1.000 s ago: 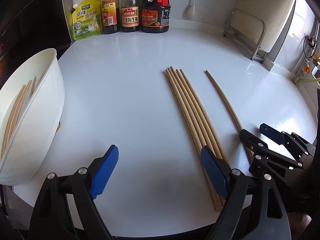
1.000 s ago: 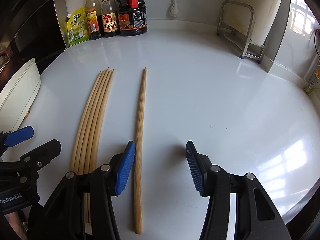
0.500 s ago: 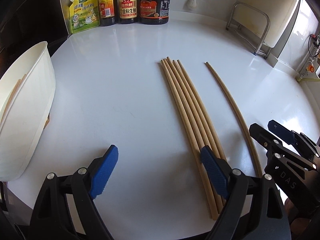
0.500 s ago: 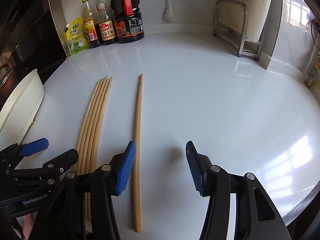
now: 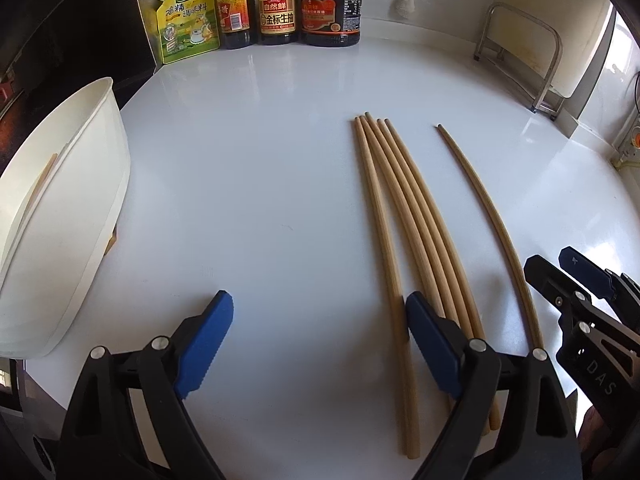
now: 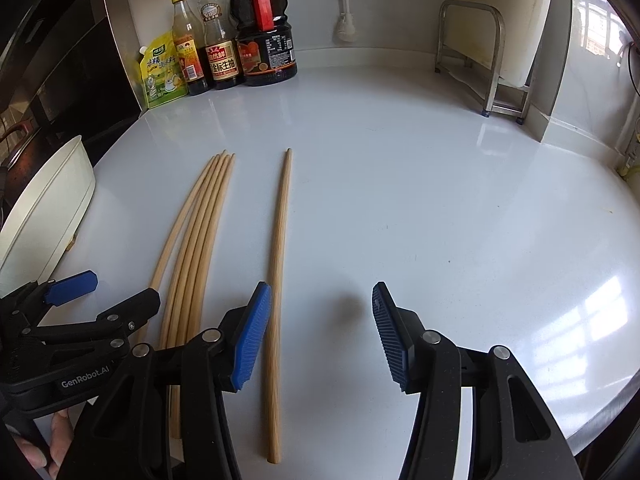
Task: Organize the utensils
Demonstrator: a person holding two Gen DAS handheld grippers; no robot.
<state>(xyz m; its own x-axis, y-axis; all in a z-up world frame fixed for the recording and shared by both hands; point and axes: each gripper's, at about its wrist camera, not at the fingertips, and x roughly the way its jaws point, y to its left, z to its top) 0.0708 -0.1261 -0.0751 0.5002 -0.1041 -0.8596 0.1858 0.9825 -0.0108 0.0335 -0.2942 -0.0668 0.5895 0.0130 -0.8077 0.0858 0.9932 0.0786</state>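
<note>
White countertop (image 5: 280, 160), both wrist views. White container (image 5: 60, 216) at 9 o'clock of the left view, with at least one chopstick inside. Bundle of four chopsticks (image 5: 404, 216) lies right of centre; single chopstick (image 6: 278, 264) lies just to its right, apart from it. Judged step: pick-up of loose sticks for the container. To do it well, straddle one stick squarely, lower until both pads flank it, then close. Left gripper (image 5: 316, 344) pitches steeply downward, jaws opening wide, nothing between them; its right pad sits over the bundle's near end. Right gripper (image 6: 322, 336) pitches likewise, half open, empty, the single stick beside its left pad at 7 o'clock.
</note>
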